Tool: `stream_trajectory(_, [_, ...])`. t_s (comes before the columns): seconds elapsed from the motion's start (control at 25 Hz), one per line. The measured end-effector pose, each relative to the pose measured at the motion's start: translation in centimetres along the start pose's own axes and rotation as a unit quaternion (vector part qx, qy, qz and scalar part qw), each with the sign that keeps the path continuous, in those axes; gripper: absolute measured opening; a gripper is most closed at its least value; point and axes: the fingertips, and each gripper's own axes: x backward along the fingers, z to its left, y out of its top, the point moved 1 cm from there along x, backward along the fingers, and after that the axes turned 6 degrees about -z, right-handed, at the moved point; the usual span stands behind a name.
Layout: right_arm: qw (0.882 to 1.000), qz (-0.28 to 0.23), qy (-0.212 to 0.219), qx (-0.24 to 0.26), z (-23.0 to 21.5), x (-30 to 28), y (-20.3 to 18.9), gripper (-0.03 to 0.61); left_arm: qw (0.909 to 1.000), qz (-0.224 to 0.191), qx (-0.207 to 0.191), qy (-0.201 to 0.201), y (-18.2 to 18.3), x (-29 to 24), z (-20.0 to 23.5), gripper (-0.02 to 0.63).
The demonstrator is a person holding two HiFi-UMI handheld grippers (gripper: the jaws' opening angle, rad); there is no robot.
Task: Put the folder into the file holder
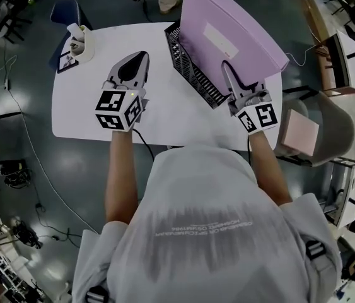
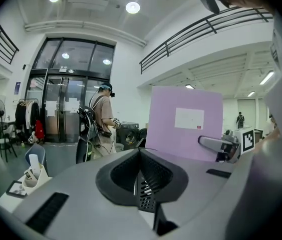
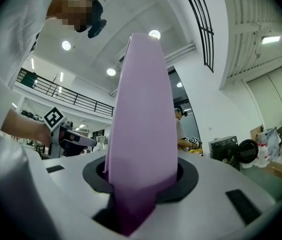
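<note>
White desk [image 1: 76, 106] bears a black mesh holder [image 1: 193, 74], along whose far side the pink folder [image 1: 227, 24] stands upright, its near edge gripped by the right tongs [image 1: 227, 68], while the left tongs [image 1: 136, 59], closed and empty, hover left of the holder.

file holder [image 1: 190, 68] on table [image 1: 82, 112], right half | folder [image 1: 227, 36] upright at it | container [image 1: 79, 43] far-left corner
</note>
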Motion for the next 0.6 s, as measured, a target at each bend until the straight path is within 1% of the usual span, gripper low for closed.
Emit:
stream_trajectory(0.16, [0.999,0.026,0.005,0.019,0.2,0.1,-1.9,0.179,1.0000,0.008,0.003,-0.004,-0.7,-0.6,-0.6,0.017])
stream_trajectory(0.4, [1.000,0.024,-0.007,0.014,0.3,-0.3,-3.3,0.178,0.9998,0.020,0.007,-0.002,-1.3,-1.0,0.0,0.017])
stream_trajectory(0.6, [0.999,0.030,-0.014,-0.002,0.4,-0.1,-4.5,0.181,0.9995,0.029,0.008,-0.002,-1.9,-1.5,0.0,0.017])
